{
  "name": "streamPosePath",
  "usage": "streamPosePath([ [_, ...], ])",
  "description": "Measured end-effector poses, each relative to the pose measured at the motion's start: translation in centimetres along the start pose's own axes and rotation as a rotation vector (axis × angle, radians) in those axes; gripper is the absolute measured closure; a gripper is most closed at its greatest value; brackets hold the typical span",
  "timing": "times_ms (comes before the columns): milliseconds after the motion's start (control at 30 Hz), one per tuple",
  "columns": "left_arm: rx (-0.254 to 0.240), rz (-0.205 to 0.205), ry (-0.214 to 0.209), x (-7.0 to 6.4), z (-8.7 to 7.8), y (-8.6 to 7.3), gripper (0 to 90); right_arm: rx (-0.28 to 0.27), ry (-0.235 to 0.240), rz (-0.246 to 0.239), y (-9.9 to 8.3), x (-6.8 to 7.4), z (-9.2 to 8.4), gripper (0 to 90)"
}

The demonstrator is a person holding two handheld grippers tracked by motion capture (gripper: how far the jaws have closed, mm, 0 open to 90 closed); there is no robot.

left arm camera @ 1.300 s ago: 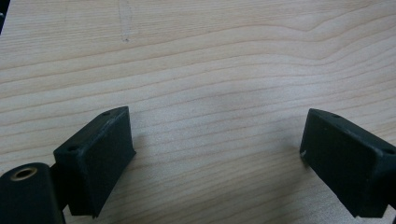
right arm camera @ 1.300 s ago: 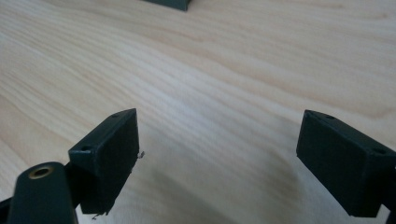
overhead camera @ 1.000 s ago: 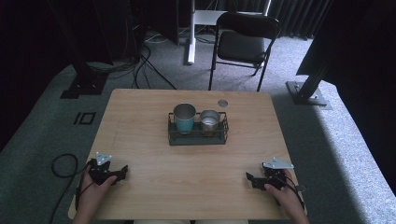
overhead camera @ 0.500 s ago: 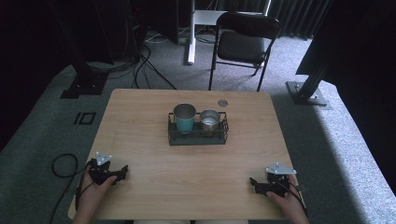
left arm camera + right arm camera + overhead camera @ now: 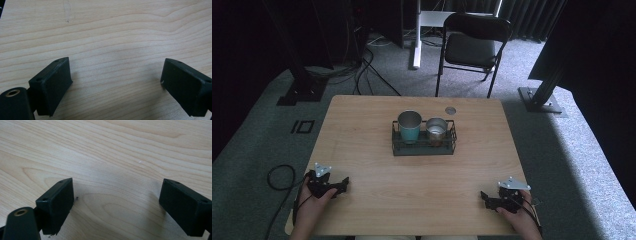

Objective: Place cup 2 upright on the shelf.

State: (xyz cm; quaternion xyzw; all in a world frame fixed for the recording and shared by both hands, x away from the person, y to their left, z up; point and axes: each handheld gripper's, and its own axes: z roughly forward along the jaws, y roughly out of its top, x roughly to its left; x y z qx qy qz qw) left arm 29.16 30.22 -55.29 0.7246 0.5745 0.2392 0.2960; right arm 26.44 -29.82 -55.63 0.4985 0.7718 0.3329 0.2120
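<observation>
Both tongs rest at the near edge of the desk, one at each corner, and neither holds anything. The left tongs stand wide, with bare wood grain between the two black jaws in the left gripper view. The right tongs are equally wide in the right gripper view.

The nearest work is the wire basket at the middle of the desk, well apart from both tongs. It holds two cups side by side. The teal cup stands upright in the left half; it is the taller one, with a metal rim above a teal wall. The small metal cup stands upright in the right half, just beside the teal cup; whether they touch cannot be told. A small round disc lies on the desk behind the basket.

Recommended procedure for the reach:
- Keep the jaws wide until they straddle the cup wall.
- Approach from above, since the basket walls block a side entry.
- Take one cup per tongs, the left for the teal cup, to avoid crossing arms.
- Grip at the rim and lift straight up, so the basket is not dragged along.
</observation>
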Motion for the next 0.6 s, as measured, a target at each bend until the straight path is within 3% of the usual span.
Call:
streamPosePath([
  [600,0.0,0.0,0.0,0.0,0.0,0.0,10.2,0.002,-0.01,0.012,0.11,0.27,0.1,12.0],
])
